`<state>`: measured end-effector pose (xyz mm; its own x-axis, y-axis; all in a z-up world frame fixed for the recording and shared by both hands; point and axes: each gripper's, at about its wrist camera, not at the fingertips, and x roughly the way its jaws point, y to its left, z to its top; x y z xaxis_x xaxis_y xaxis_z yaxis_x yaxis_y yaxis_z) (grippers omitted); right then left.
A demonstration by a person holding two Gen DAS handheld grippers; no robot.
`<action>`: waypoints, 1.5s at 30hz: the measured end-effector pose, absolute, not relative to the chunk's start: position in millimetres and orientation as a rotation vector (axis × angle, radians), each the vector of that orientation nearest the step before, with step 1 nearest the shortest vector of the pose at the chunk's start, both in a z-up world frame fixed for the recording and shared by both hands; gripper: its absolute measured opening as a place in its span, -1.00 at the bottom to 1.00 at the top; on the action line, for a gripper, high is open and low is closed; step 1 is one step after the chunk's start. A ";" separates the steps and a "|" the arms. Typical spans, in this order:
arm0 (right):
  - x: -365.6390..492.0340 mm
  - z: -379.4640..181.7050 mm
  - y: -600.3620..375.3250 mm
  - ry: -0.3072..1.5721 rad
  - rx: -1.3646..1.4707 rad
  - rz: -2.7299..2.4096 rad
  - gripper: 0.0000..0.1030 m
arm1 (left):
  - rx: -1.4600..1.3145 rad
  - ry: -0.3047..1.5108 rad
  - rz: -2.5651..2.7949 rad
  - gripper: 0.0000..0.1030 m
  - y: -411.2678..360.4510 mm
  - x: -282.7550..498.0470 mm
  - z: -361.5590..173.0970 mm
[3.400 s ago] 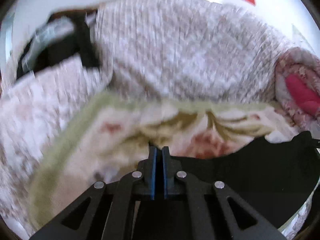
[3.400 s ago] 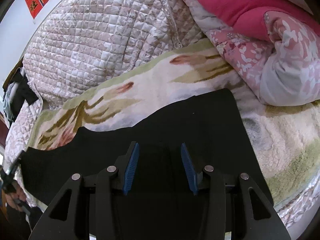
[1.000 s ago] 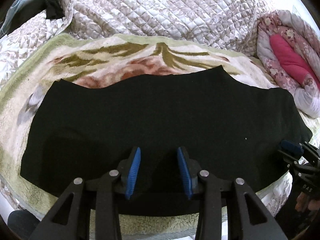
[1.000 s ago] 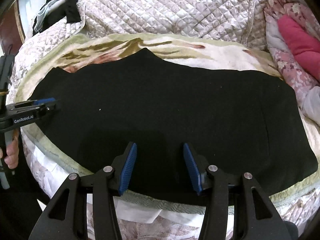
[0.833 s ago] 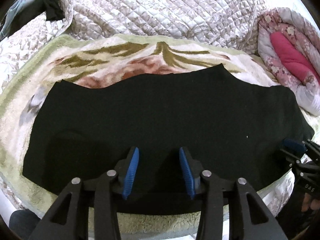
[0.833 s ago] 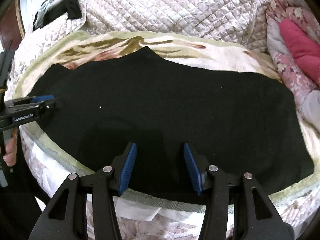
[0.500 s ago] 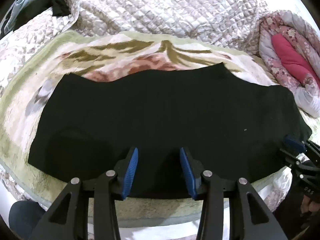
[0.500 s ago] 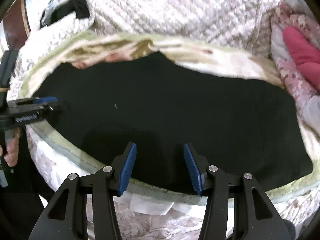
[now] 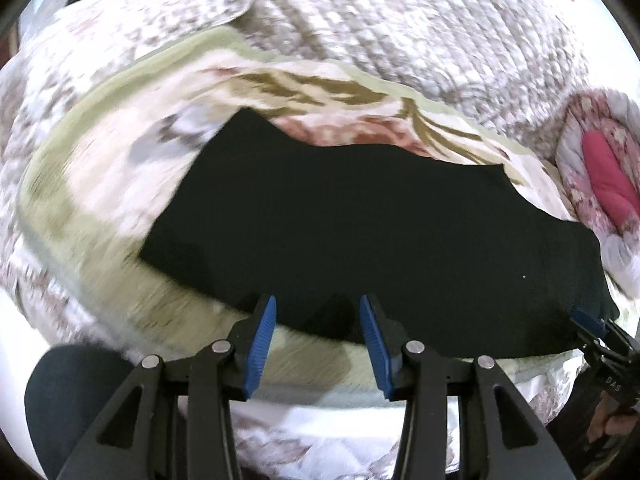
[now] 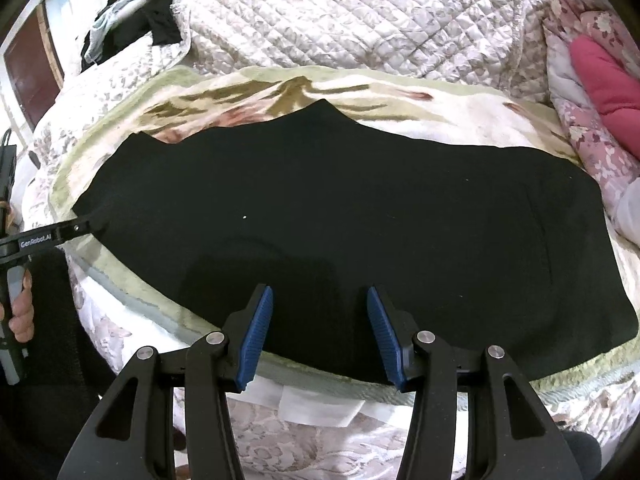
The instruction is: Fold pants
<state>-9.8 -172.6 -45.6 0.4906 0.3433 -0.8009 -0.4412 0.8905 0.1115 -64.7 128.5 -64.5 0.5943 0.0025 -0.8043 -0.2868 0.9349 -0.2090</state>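
Note:
Black pants (image 9: 360,220) (image 10: 340,220) lie flat, stretched left to right on a floral fleece blanket (image 9: 100,208) (image 10: 440,108). My left gripper (image 9: 316,316) is open over the pants' near edge toward their left end, with only cloth and blanket below the blue pads. From the right wrist view, the left gripper (image 10: 76,230) points at the pants' left end. My right gripper (image 10: 320,304) is open above the near edge around the middle, holding nothing. At the pants' right corner, the left wrist view catches the right gripper (image 9: 592,326).
A quilted cover (image 10: 360,12) rises behind the blanket. A rolled pink floral duvet (image 10: 600,80) lies at the right. Dark clothes (image 10: 132,20) sit at the back left. The bed's front edge (image 10: 320,396) runs below both grippers. A hand (image 10: 20,312) grips the left tool.
The left gripper has swung toward the pants' left end and drawn back to their near edge, its view now blurred. Its jaws stand slightly wider. The right gripper has stayed put.

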 end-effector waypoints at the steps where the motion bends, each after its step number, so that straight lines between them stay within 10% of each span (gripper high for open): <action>1: -10.0 -45.7 -171.7 0.945 -0.112 0.481 -0.03 | -0.348 0.927 0.179 -0.10 130.8 -66.5 -66.6; 22: 0.7 -35.0 -174.2 0.913 -0.077 0.492 -0.03 | -0.494 0.793 0.280 -0.08 179.8 -30.5 -84.1; 24: 1.7 -34.9 -175.7 0.911 -0.070 0.487 -0.03 | -0.460 0.791 0.290 -0.19 177.1 -28.4 -81.7; 26: 2.8 -34.8 -177.9 0.911 -0.064 0.481 -0.03 | -0.417 0.788 0.276 -0.88 175.3 -28.0 -77.4; 45: 9.8 -22.9 -231.1 0.871 0.049 0.383 -0.03 | -0.223 0.694 -0.219 -0.89 44.4 20.9 -1.1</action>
<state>9.8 -231.1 -22.9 0.5803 0.3476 -0.7365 -0.3078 0.9309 0.1968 20.9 44.4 -1.1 0.7477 -0.2722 -0.6056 0.1249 0.9535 -0.2743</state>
